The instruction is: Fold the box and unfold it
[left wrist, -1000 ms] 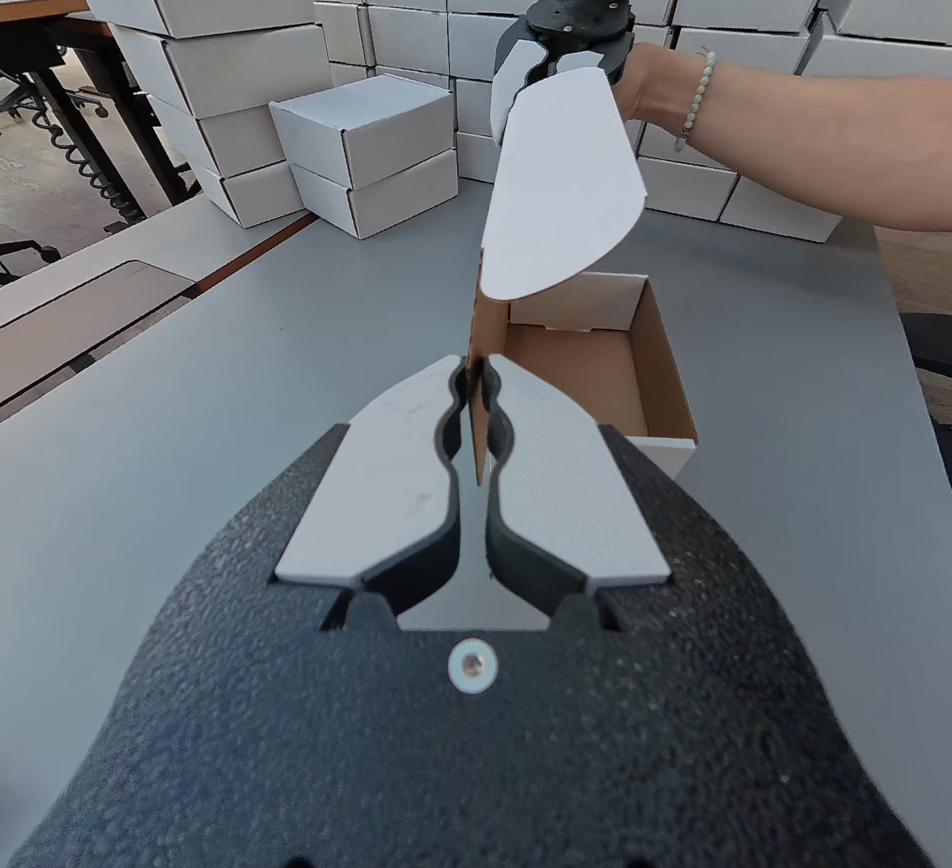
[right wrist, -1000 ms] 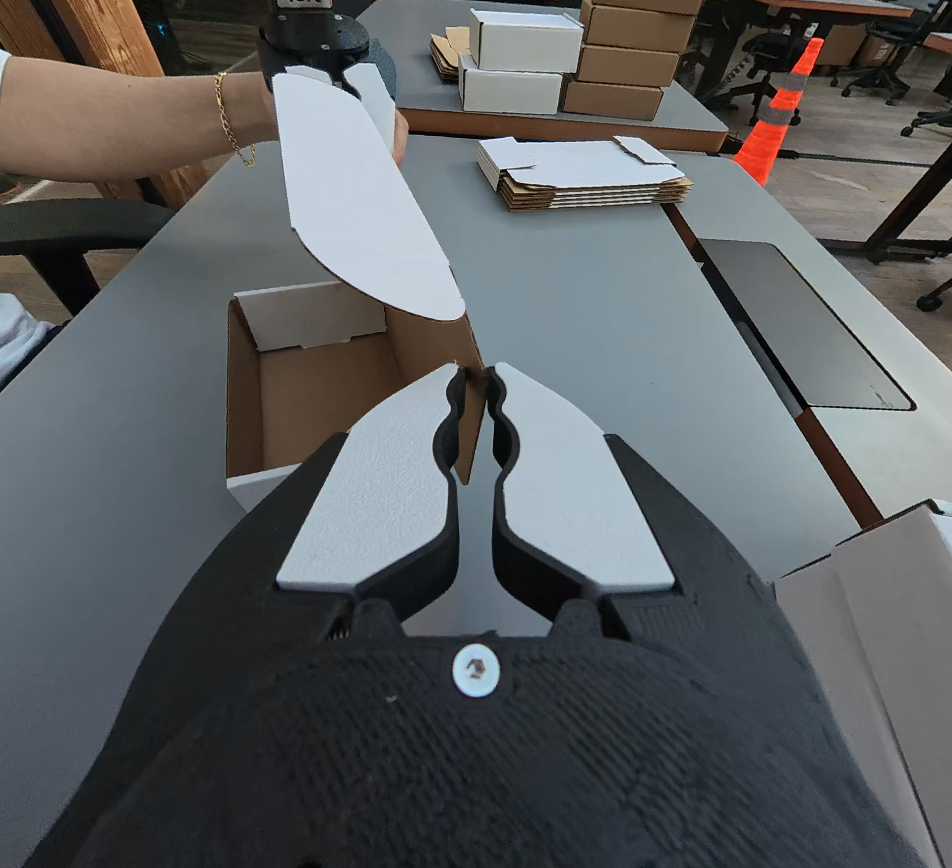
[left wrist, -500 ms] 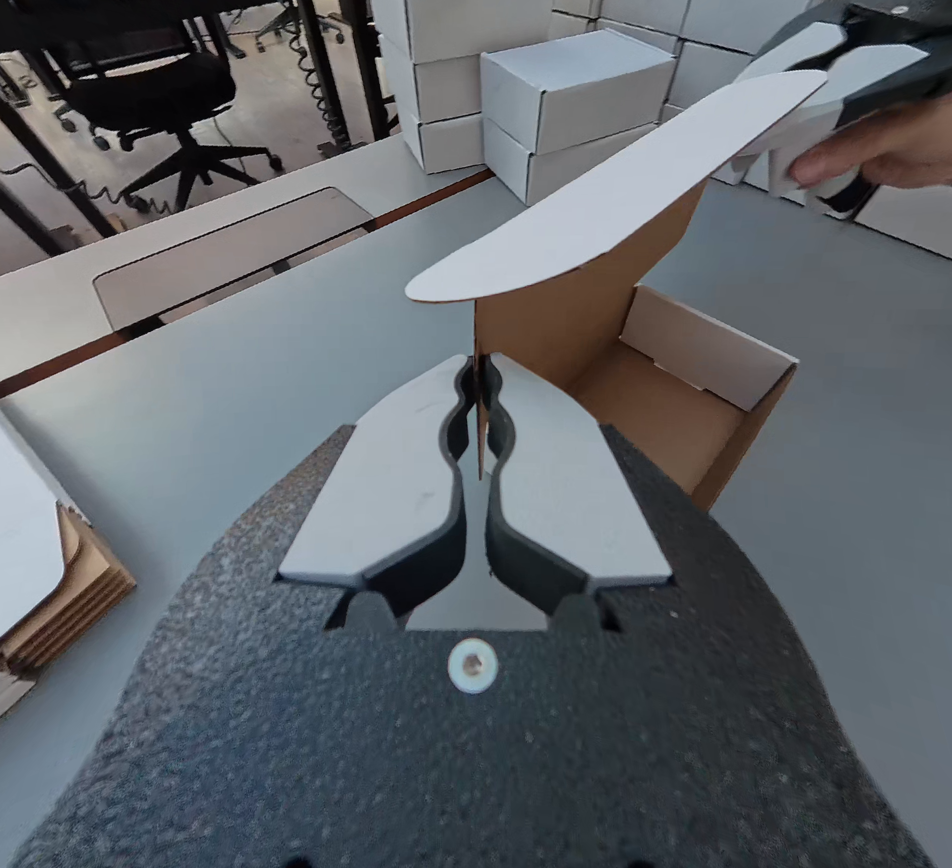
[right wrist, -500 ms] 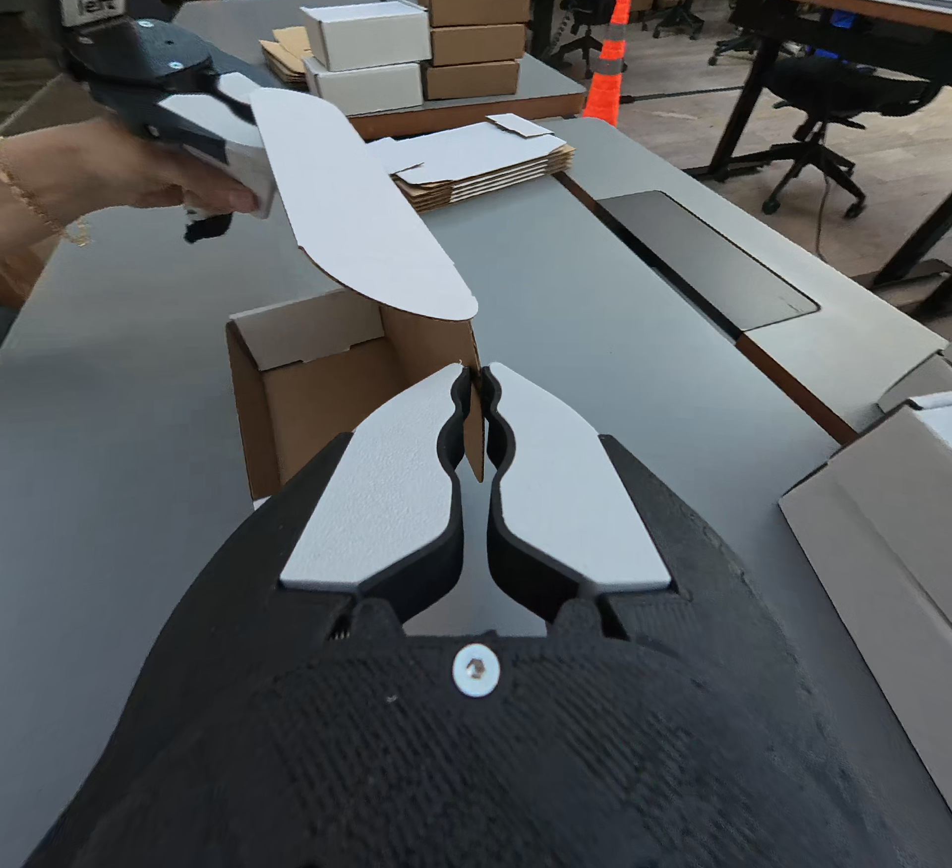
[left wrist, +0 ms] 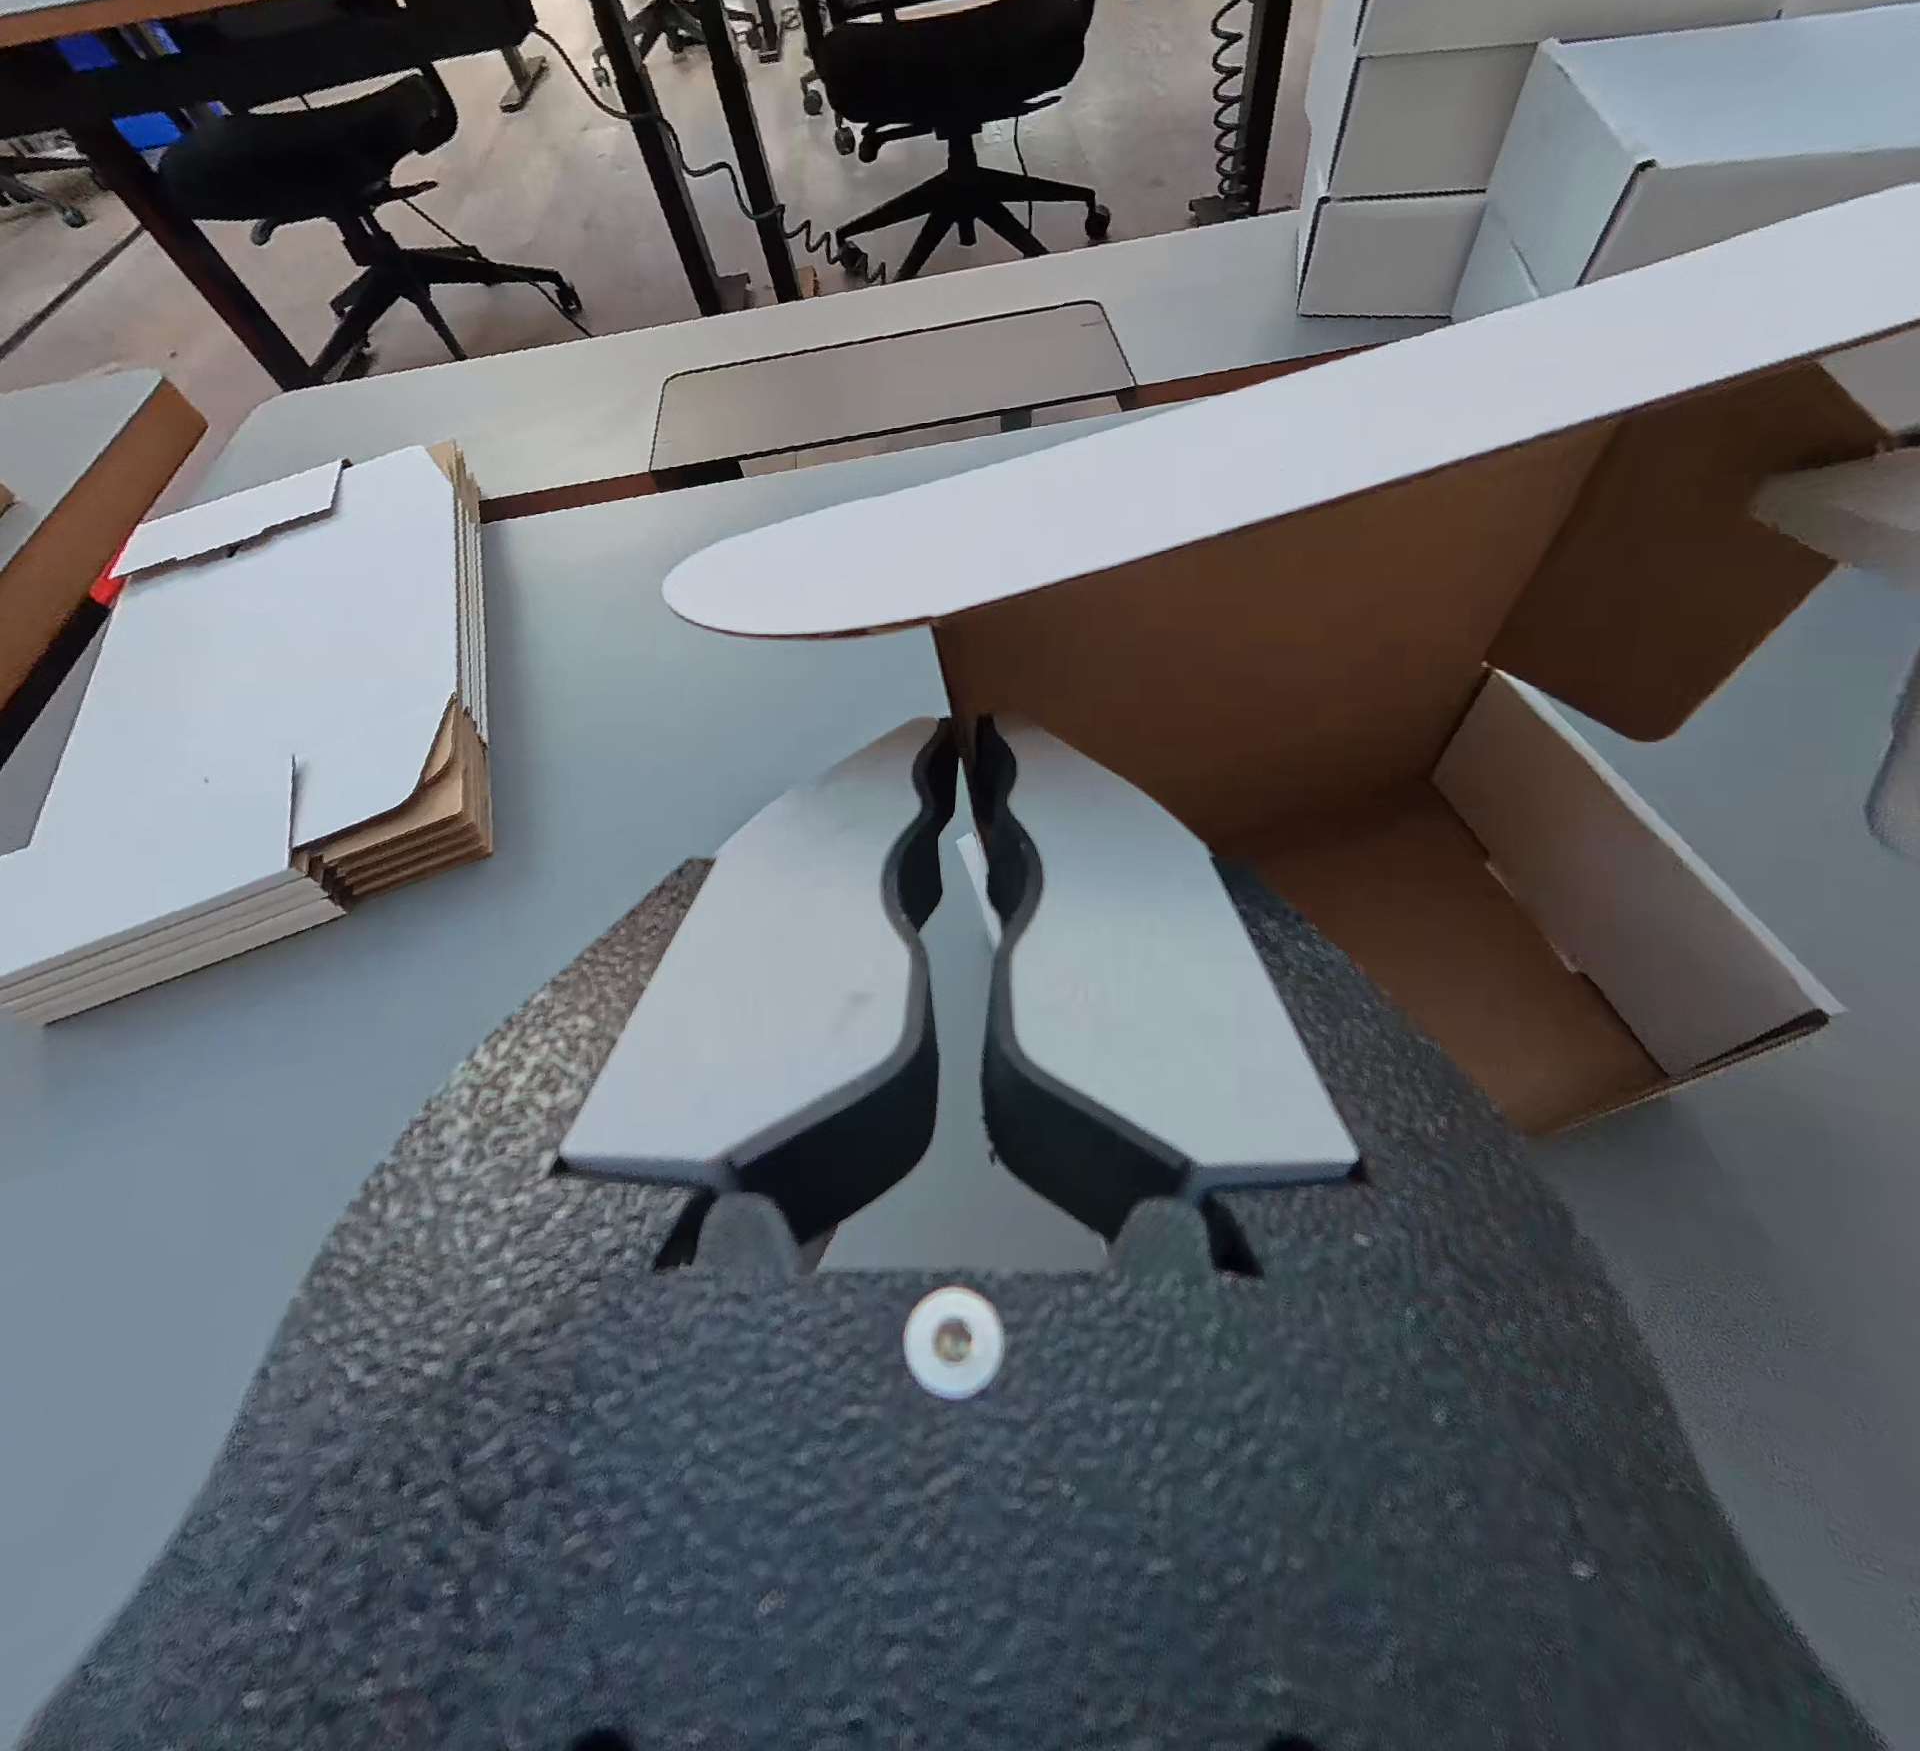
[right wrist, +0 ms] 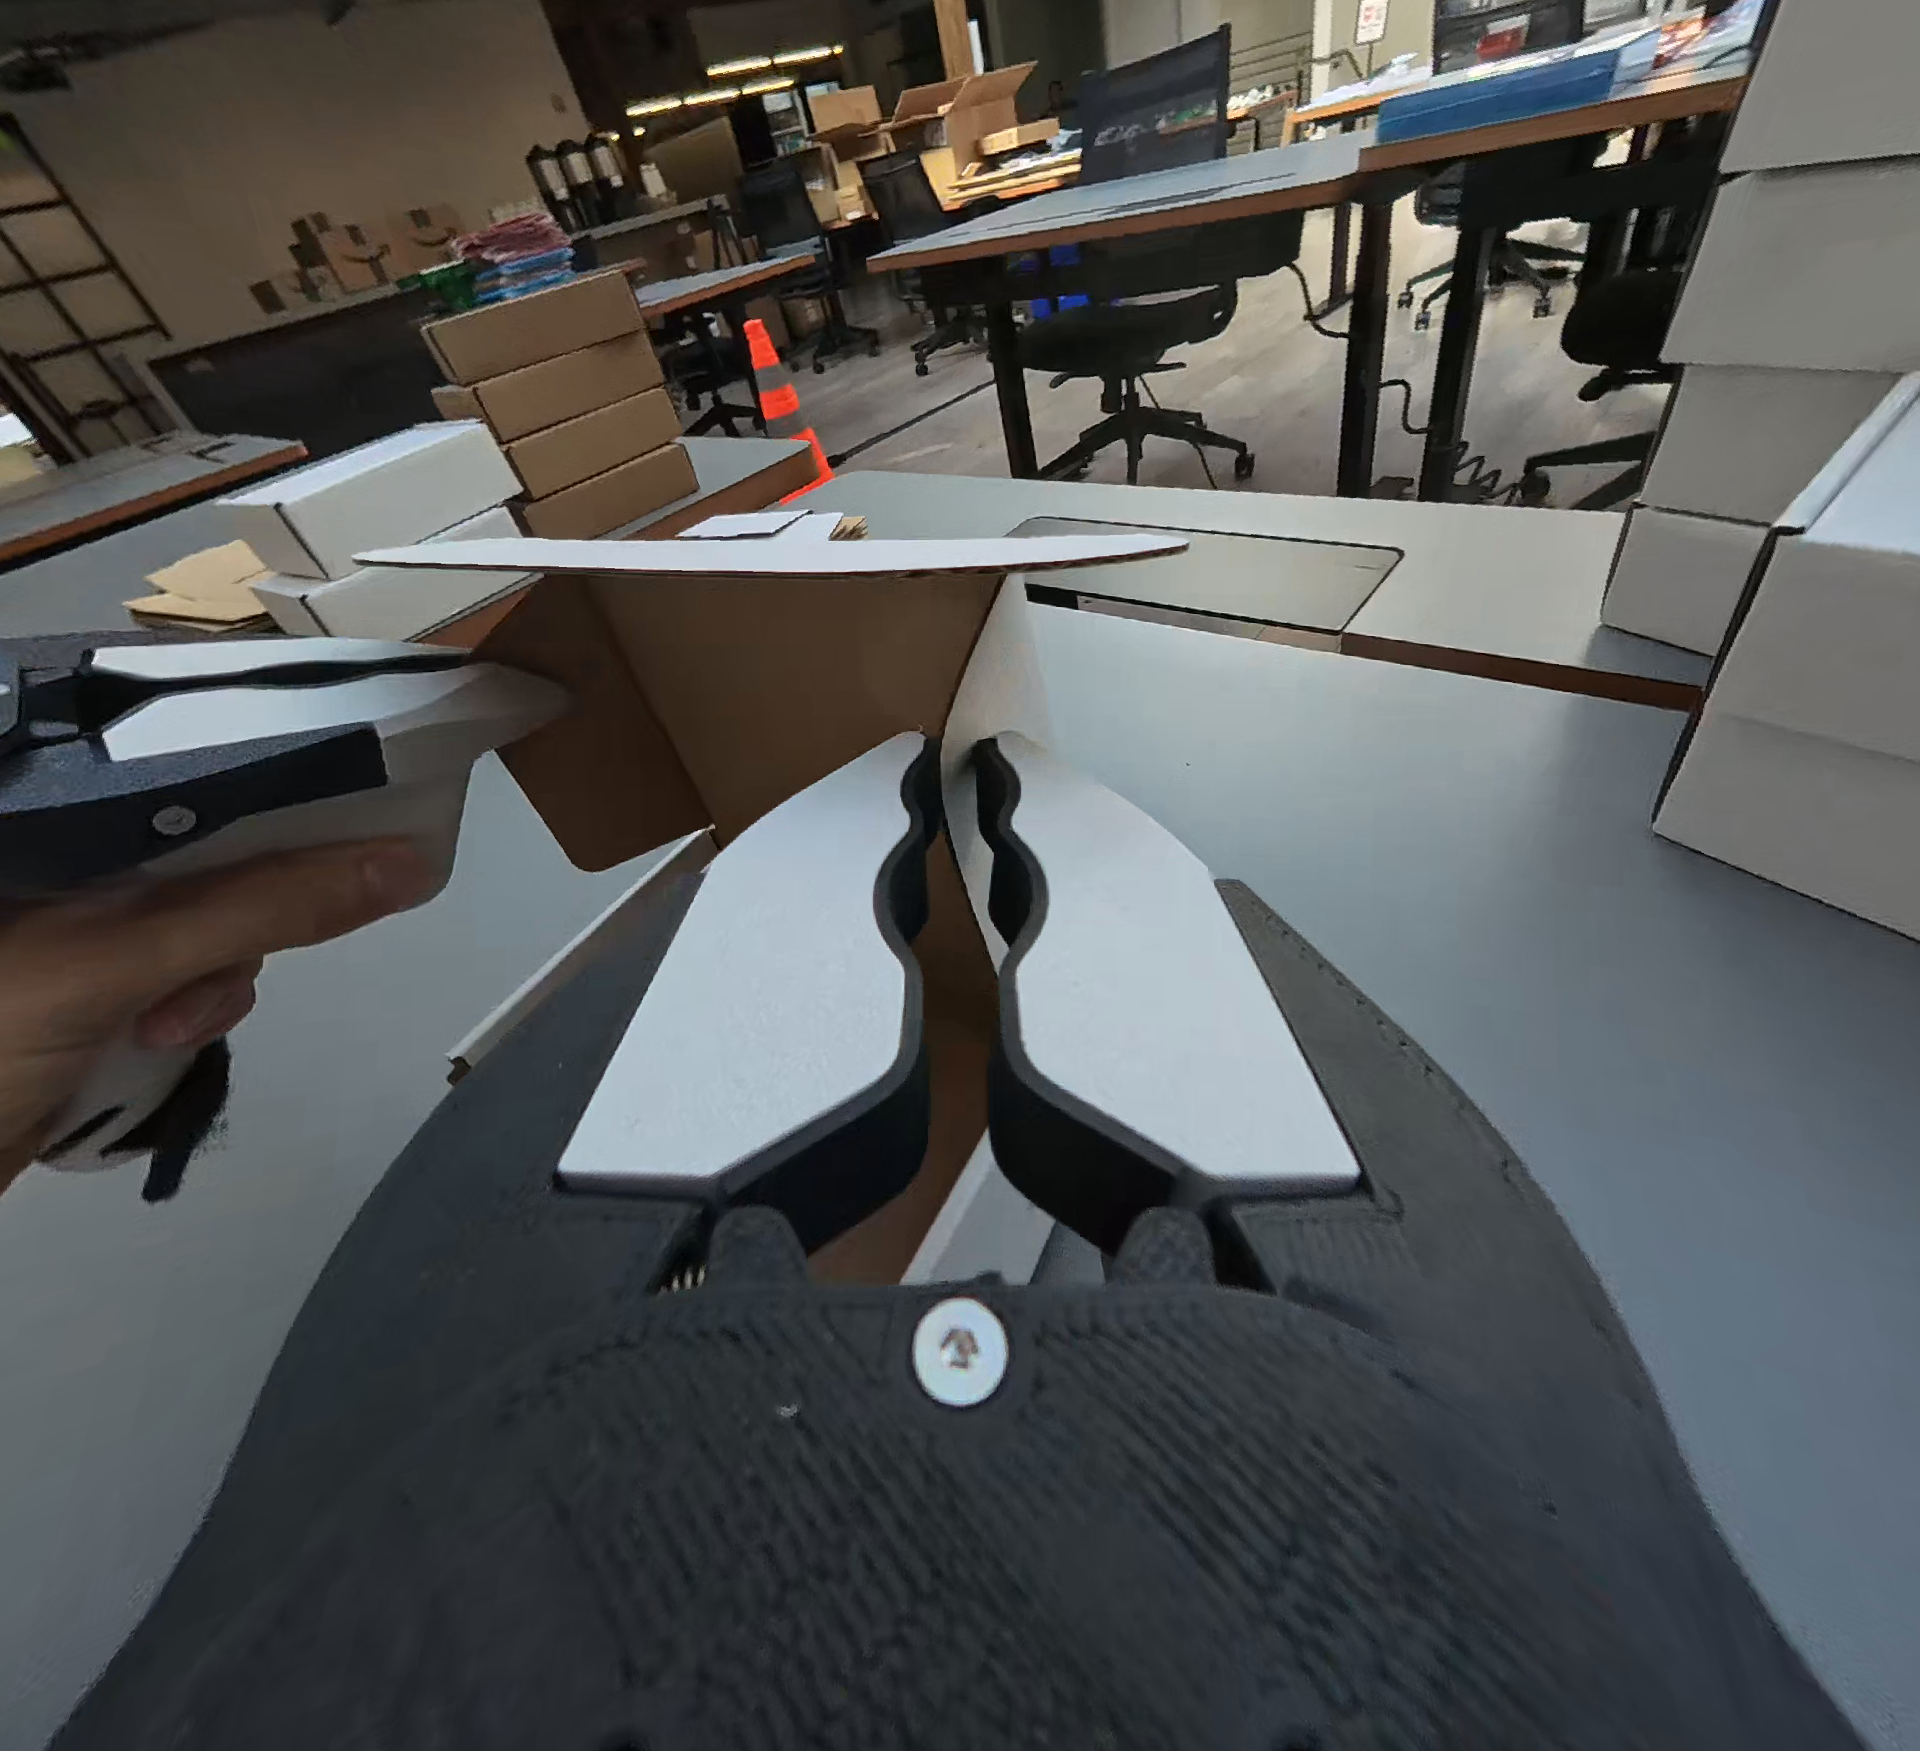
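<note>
The box [left wrist: 1403, 932] stands open on the grey table [left wrist: 623, 766], brown inside and white outside. Its lid panel [left wrist: 1247, 683] stands upright, and the white rounded tuck flap [left wrist: 1195, 475] lies about level on top. My left gripper [left wrist: 966, 737] is shut on the lid's near side edge. My right gripper [right wrist: 958, 751] is shut on the lid's other side edge, over the box [right wrist: 790, 693]. The flap [right wrist: 769, 553] looks edge-on here. The left gripper [right wrist: 488, 678] shows at the left, held by a hand [right wrist: 156, 953]. The right gripper [left wrist: 1849, 496] is a blur at the right edge.
A stack of flat box blanks [left wrist: 239, 714] lies left on the table. Folded white boxes [left wrist: 1683, 143] are stacked at the right, also seen in the right wrist view [right wrist: 1818, 714]. Brown boxes [right wrist: 561, 392] and an orange cone [right wrist: 774, 382] stand behind. Desks and office chairs [left wrist: 935, 70] are beyond.
Both grippers have swung round with the lid still held. The tuck flap has gone from steeply tilted to about level, and the lid panel now stands upright over the open box.
</note>
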`<state>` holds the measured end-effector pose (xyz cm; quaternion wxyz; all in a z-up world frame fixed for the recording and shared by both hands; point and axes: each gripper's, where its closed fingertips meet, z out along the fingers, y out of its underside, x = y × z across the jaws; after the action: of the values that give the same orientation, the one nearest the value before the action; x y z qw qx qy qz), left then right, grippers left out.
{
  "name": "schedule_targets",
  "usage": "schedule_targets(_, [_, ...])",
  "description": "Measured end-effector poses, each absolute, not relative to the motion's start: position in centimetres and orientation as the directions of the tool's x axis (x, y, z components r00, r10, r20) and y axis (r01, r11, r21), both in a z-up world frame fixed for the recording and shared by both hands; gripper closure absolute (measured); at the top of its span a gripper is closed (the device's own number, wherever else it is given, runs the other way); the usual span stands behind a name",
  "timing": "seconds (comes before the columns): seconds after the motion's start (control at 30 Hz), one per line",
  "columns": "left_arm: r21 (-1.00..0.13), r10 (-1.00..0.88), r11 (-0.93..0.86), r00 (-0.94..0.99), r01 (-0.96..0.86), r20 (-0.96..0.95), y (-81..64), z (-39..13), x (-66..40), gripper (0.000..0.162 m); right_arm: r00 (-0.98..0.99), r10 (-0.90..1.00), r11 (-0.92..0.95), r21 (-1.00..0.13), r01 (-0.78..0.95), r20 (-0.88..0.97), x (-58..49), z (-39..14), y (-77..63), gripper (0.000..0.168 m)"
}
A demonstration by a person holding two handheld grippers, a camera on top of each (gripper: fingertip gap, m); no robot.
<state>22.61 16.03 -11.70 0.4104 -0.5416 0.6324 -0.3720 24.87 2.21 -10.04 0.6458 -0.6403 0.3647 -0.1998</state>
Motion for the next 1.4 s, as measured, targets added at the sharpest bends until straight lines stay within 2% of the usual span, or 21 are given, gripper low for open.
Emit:
schedule_targets(0.13, [-0.94, -0.998, 0.021, 0.054, -0.339, -0.042, 16.3, -11.7, 22.4, 0.159, 0.582, -0.764, 0.204, -0.96, -0.19, -0.278, 24.3, -10.3, 3.5, 0.16])
schedule_targets(0.3, [-0.958, -0.994, -0.068, 0.099, -0.278, 0.042, 16.1, -12.1, 22.1, 0.159, 0.526, -0.815, 0.19, -0.97, -0.153, -0.242, 24.0, -10.9, 3.5, 0.16])
schedule_targets(0.4, [-0.952, -0.984, -0.173, 0.09, -0.252, 0.155, 16.1, -12.4, 21.8, 0.159, 0.521, -0.834, 0.137, -0.983, -0.124, -0.182, 23.4, -11.3, 3.3, 0.161])
schedule_targets(0.63, [-0.96, -0.987, -0.157, 0.083, -0.232, 0.141, 15.6, -13.4, 20.3, 0.159, 0.522, -0.835, 0.126, -0.984, -0.127, -0.174, 22.1, -12.4, 2.9, 0.161])
schedule_targets(1.1, [-0.931, -0.993, -0.114, 0.042, -0.347, 0.106, 14.8, -17.4, 17.7, 0.159, 0.503, -0.861, -0.215, -0.949, -0.231, 0.073, 20.1, -16.7, 2.0, 0.164])
schedule_targets(1.4, [-0.906, -0.996, -0.083, -0.004, -0.415, 0.093, 14.5, -18.2, 17.5, 0.158, 0.496, -0.86, -0.288, -0.916, -0.279, 0.119, 20.2, -18.0, 1.5, 0.166])
